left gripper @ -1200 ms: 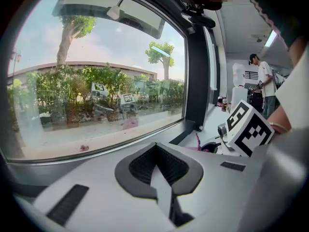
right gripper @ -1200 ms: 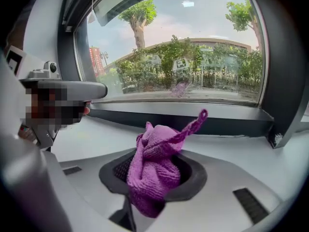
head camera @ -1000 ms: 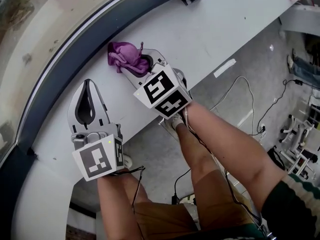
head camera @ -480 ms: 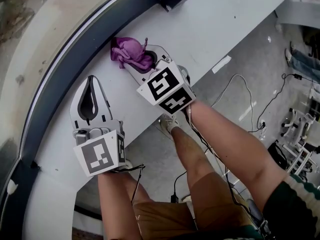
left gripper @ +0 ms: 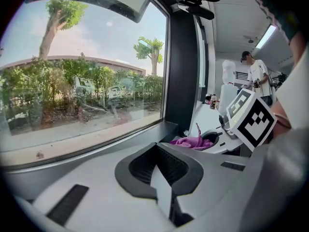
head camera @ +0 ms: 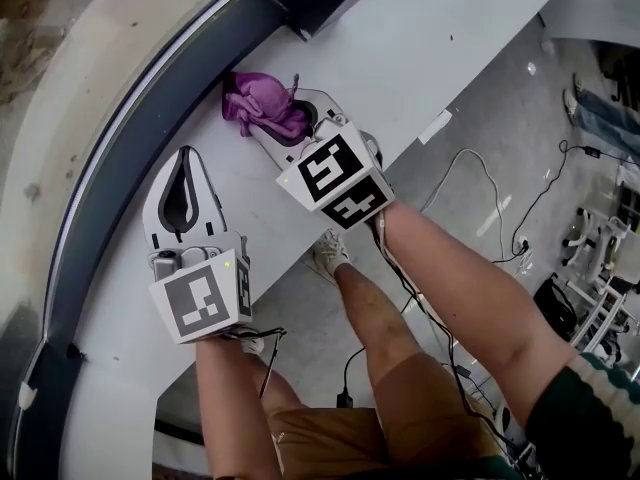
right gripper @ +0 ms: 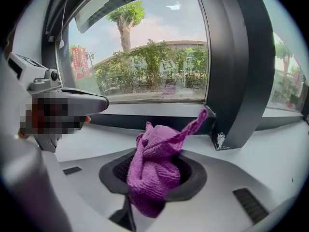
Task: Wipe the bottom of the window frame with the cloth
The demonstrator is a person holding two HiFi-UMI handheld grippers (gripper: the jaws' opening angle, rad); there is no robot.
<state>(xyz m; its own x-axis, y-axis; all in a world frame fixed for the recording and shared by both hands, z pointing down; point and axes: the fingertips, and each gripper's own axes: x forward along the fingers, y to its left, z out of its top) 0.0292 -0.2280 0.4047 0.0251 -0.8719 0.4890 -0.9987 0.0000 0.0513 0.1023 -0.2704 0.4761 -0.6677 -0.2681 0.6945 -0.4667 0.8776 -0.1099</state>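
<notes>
My right gripper (head camera: 290, 108) is shut on a bunched purple cloth (head camera: 260, 106), which fills the loop of its jaws and sticks out past them (right gripper: 154, 170). The cloth hangs over the white sill (head camera: 420, 38), just short of the dark bottom strip of the window frame (head camera: 150, 118). I cannot tell whether it touches the sill. A dark upright post (right gripper: 236, 81) of the frame stands just to the cloth's right. My left gripper (head camera: 186, 156) lies over the sill to the left, shut with nothing in it (left gripper: 157, 149).
The sill's front edge drops to a grey floor (head camera: 480, 118) with cables (head camera: 490, 178) and metal equipment (head camera: 600, 258) at the right. The holder's bare legs (head camera: 400, 298) stand close to the sill. A person (left gripper: 253, 79) stands far along the room.
Both grippers have slid along the sill toward the dark upright post, the right one carrying the cloth. The post's base is now much nearer the cloth.
</notes>
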